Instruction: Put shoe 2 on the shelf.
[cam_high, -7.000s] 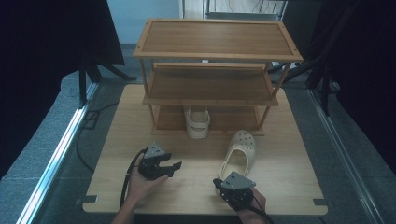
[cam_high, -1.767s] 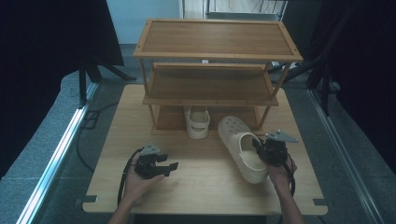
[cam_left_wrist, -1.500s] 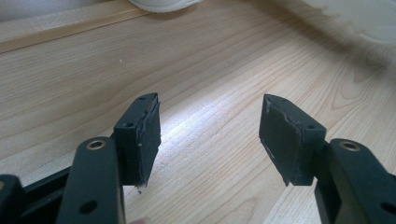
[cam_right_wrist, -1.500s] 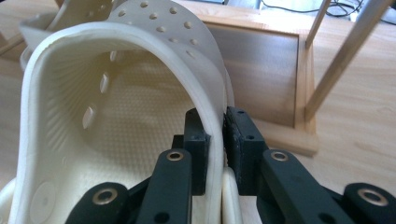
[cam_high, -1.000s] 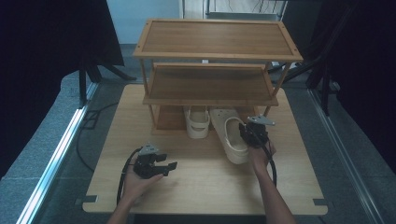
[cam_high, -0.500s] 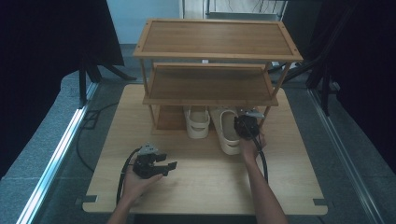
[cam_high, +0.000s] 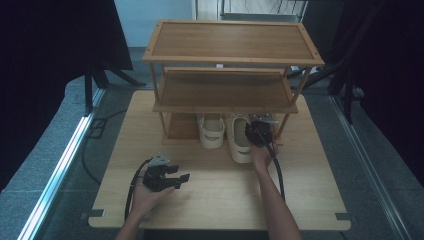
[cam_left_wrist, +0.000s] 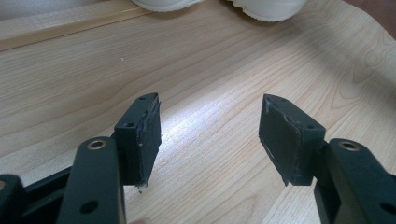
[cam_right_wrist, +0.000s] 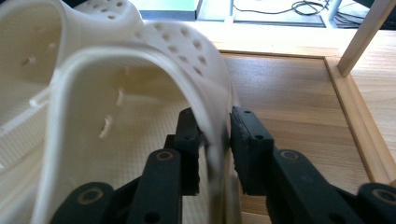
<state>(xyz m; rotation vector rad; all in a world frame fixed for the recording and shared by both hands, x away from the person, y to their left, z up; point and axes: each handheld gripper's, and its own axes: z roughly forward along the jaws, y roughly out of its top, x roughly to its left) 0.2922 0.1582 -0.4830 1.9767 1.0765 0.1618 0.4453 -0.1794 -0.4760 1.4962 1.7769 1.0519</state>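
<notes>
Two white perforated clogs stand side by side at the front of the wooden shoe rack's (cam_high: 232, 42) bottom level: the left clog (cam_high: 211, 131) and the right clog (cam_high: 240, 139). My right gripper (cam_high: 260, 131) is at the right clog's outer side. In the right gripper view the clog's (cam_right_wrist: 116, 93) thin side wall runs between the jaws of my right gripper (cam_right_wrist: 212, 114). Those jaws have just been opening and stand slightly off the wall. My left gripper (cam_high: 184, 179) rests low over the table near its front left, and my left gripper (cam_left_wrist: 210, 105) is open with nothing between its jaws.
The rack has two upper shelves over the bottom board (cam_right_wrist: 289, 93), with a thin post (cam_right_wrist: 364, 35) at its right corner. The light wooden table (cam_high: 310, 190) has bare room in front of the clogs. Both clog toes (cam_left_wrist: 266, 7) show ahead of the left gripper.
My right hand has carried the right clog forward and left, setting it next to the other clog at the rack. The left hand has kept still.
</notes>
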